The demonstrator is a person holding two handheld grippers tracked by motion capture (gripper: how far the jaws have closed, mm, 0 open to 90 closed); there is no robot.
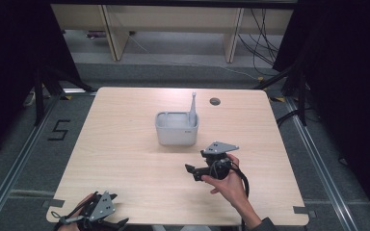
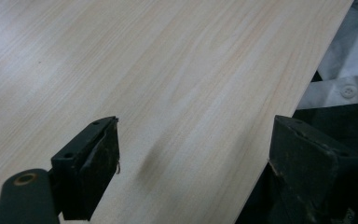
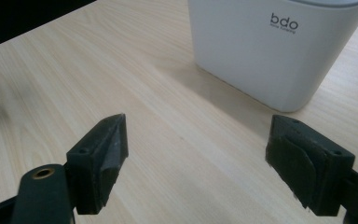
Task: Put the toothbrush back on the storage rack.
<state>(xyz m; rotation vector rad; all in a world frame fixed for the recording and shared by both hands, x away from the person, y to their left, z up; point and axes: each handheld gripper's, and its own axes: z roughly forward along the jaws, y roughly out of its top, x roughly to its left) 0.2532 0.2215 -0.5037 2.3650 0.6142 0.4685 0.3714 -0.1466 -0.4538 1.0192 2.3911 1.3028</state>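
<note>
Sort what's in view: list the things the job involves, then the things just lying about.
In the job: white container; grey toothbrush standing in it; right gripper, open, nearest it.
Lying about: left gripper, open at the table edge; cable hole; floor cables.

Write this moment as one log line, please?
right gripper: open, empty, near white container | left gripper: open, table edge | toothbrush: in container

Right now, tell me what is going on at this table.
A person holds a gripper in each hand at a wooden table. The right gripper hangs open, holding nothing, just short of a white container at mid-table. A grey stick-like handle stands up in the container's back right corner. The left gripper is open too, over the table's near left edge, away from the container.
</note>
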